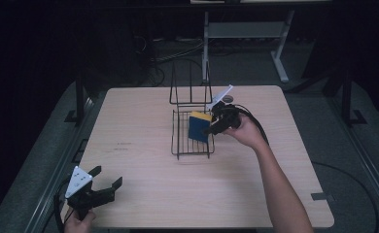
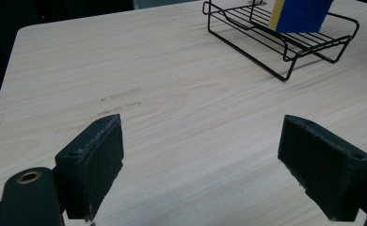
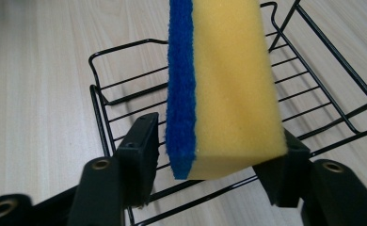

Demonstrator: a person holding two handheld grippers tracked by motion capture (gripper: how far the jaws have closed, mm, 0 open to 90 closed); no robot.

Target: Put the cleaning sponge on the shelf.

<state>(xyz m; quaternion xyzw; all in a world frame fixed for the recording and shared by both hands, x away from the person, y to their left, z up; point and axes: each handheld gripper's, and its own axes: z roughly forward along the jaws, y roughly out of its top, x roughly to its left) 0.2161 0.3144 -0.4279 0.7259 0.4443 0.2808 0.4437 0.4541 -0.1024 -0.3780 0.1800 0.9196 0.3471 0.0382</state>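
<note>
A sponge (image 1: 198, 127), yellow with a blue scouring face, stands on edge in a low black wire rack (image 1: 178, 141) at the middle of the table. My right gripper (image 1: 210, 128) reaches it from the right. In the right gripper view the sponge (image 3: 219, 84) rises between the jaws of the right gripper (image 3: 219, 165). A thin gap shows at the blue face, so the pads do not press. The rack (image 3: 97, 94) lies under it. My left gripper (image 1: 107, 175) rests at the near left corner, open and with nothing in it (image 2: 203, 160); the rack (image 2: 285, 70) and sponge (image 2: 299, 14) lie far ahead.
A tall upright wire frame (image 1: 190, 87) stands just behind the rack. The wooden table (image 1: 139, 160) has bare room on its left and near side. Past its far edge stands a grey metal frame (image 1: 246, 34) on the dark floor.
</note>
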